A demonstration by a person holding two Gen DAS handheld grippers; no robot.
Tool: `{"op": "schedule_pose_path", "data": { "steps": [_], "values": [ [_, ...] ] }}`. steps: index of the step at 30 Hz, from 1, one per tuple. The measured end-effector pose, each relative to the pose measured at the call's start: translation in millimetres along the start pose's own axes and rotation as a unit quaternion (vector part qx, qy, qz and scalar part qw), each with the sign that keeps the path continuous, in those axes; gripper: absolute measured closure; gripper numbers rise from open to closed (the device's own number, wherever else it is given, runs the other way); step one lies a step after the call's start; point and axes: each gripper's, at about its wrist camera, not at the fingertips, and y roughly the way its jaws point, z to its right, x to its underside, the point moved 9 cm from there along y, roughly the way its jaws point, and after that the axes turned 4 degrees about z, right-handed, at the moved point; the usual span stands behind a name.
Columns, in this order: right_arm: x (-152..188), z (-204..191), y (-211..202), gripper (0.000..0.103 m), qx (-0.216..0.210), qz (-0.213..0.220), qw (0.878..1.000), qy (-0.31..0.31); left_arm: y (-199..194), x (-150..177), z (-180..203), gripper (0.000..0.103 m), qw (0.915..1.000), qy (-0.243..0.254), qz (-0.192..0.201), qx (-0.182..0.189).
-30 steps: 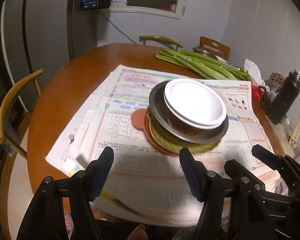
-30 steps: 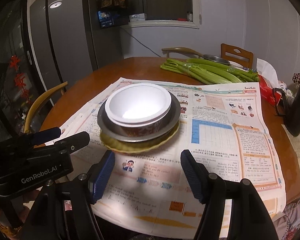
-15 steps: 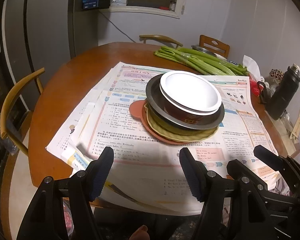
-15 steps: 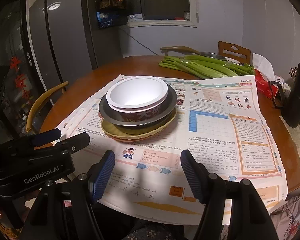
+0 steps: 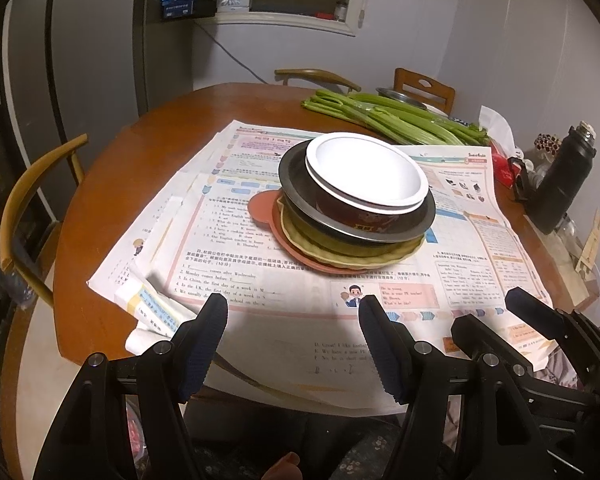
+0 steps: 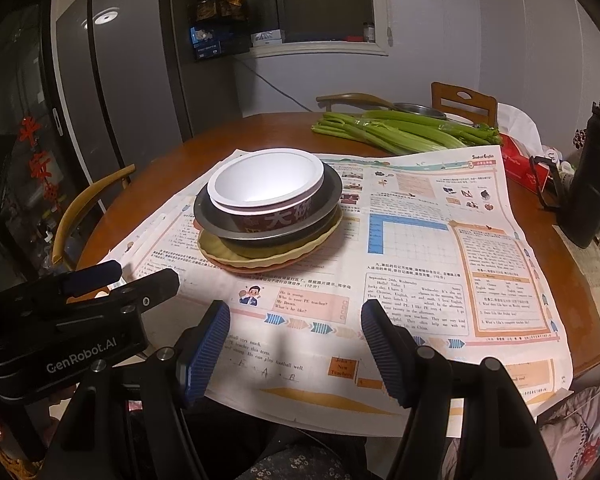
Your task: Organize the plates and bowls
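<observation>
Brown polished wood forms the round dining table (image 5: 100, 184), mostly covered by spread printed newspaper sheets (image 5: 284, 320). At the middle of the paper stands 1 stack of dishes. From the bottom: a flat terracotta-coloured plate with a small round ear (image 5: 262, 210), a yellow scalloped plate (image 6: 268, 258), a dark grey metal pan (image 6: 328, 200), and on top a white-lined bowl with a dark red printed outside (image 6: 266, 184).

All places below are given relative to that stack. Behind it lies a bundle of green celery stalks (image 6: 404, 130); a wooden chair back (image 6: 462, 104) stands beyond the celery. Well off to the right of the stack stands a tall black flask (image 6: 592, 176). To the left, off the table edge, is a curved yellow-brown chair back (image 5: 28, 196).

The left gripper (image 5: 292, 336) hangs nearer than the stack, over the paper's near edge, its blue-padded tongs standing wide with nothing between them. The right gripper (image 6: 294, 340) hangs beside it (each shows in the other's view), likewise parted and empty, well apart from the stack.
</observation>
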Motion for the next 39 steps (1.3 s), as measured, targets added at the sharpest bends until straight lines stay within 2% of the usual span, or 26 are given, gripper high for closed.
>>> {"op": "schedule_pose_path", "data": {
  "steps": [39],
  "values": [
    [10.4, 2.5, -1.6, 0.035, 0.0, -0.002, 1.0, 0.002, -1.5, 8.5, 0.1, 0.033, 1.0, 0.004, -0.008, -0.003]
  ]
}}
